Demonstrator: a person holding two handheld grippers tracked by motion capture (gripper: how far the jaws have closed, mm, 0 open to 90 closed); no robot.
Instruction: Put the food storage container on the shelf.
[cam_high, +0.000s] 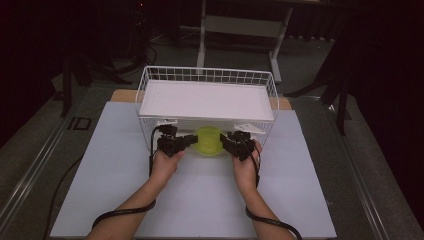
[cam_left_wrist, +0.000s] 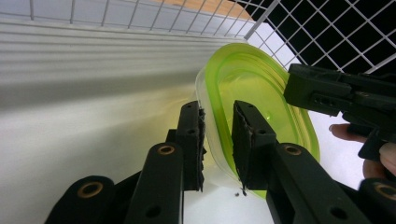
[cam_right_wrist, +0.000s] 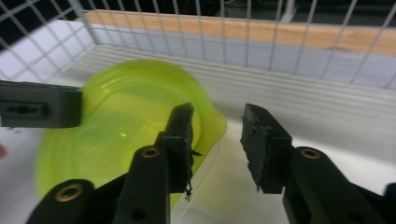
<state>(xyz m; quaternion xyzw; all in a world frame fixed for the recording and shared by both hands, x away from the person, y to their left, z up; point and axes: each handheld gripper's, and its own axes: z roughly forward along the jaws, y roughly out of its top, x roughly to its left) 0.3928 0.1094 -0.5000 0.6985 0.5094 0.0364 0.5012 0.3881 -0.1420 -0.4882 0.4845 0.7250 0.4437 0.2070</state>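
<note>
A clear tub with a lime-green lid (cam_high: 209, 141) lies at the front of a white wire basket (cam_high: 148, 80), under a white board (cam_high: 205, 100) resting on the basket's top. My left gripper (cam_high: 192, 140) is at the tub's left edge. In the left gripper view the tub (cam_left_wrist: 252, 79) looks tilted, and its rim runs between the left gripper's (cam_left_wrist: 218, 140) parted jaws with small gaps at the pads. My right gripper (cam_high: 223, 138) is at the tub's right edge. Its jaws (cam_right_wrist: 217, 140) stand wide, one finger over the green lid (cam_right_wrist: 121, 121), the rim loose between them.
The basket stands on a white sheet (cam_high: 200, 200) over a wooden table. Basket wires (cam_right_wrist: 224, 42) close the far side and both ends. A desk frame (cam_high: 202, 35) stands on the floor behind. Cables (cam_high: 120, 212) trail back from both grippers.
</note>
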